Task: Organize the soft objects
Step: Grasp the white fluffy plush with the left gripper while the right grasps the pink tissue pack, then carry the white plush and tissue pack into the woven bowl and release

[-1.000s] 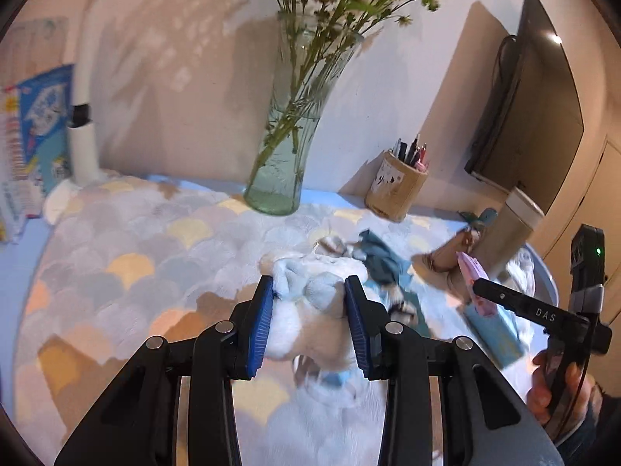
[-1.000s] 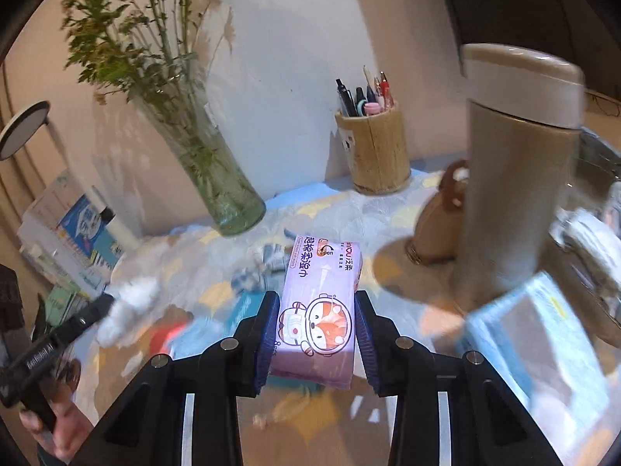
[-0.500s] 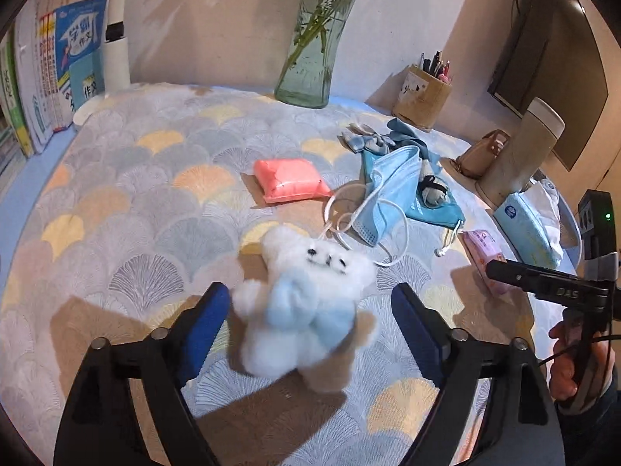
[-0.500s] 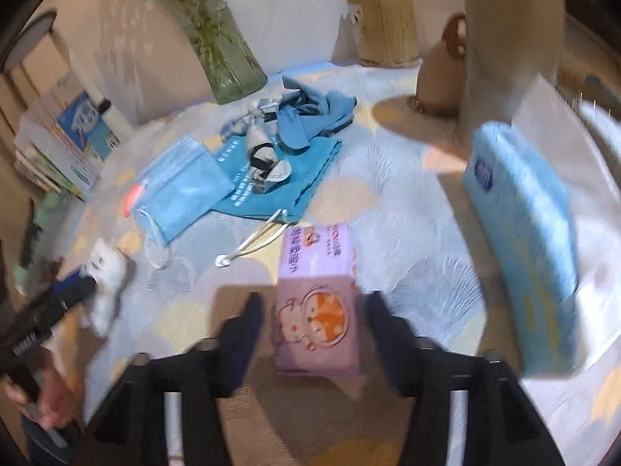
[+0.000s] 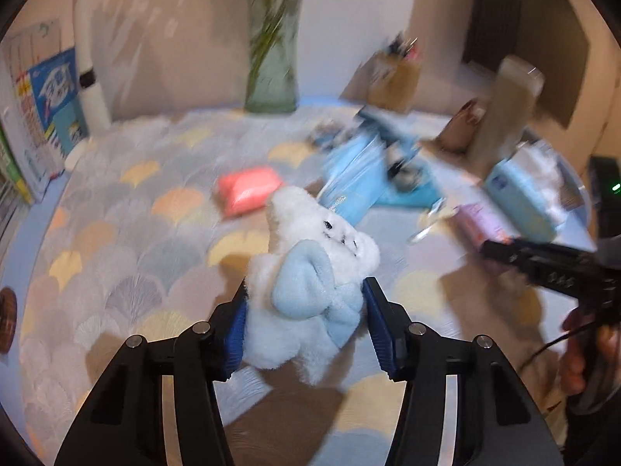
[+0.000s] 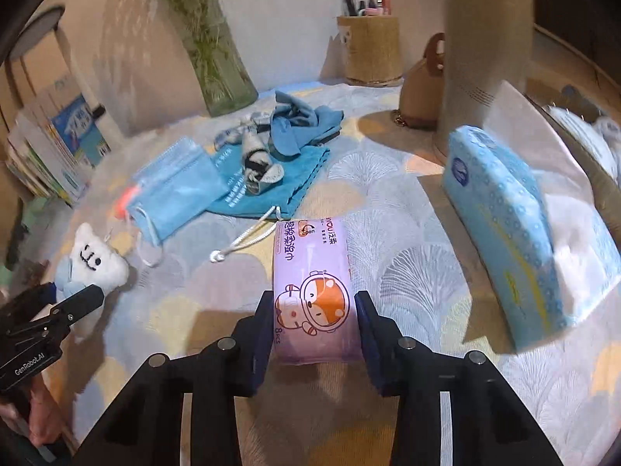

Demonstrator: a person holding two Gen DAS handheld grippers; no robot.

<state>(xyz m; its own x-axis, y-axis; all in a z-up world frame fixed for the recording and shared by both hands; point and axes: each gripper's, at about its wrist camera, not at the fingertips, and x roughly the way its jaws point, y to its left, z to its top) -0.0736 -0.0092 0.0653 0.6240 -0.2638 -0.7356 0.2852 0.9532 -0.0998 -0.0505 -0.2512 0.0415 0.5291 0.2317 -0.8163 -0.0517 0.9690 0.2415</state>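
Plush bear [image 5: 310, 291] sits clamped between left claw [image 5: 304, 324] pads.

White plush bear [image 5: 310, 291] with blue bow and lilac tissue pack [image 6: 312, 291] lie on the tablecloth.

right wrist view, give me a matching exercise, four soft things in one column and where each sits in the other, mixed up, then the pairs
Things
1. white plush bear
2. purple wipes pack
3. blue tissue pack
4. blue face masks

Places
A. far right, beside the tall beige canister
B. between the jaws of the right gripper
C. far left, at the left gripper
D. left of the teal drawstring bag, overlapping its edge

Pairs: 1-C, 2-B, 3-A, 4-D
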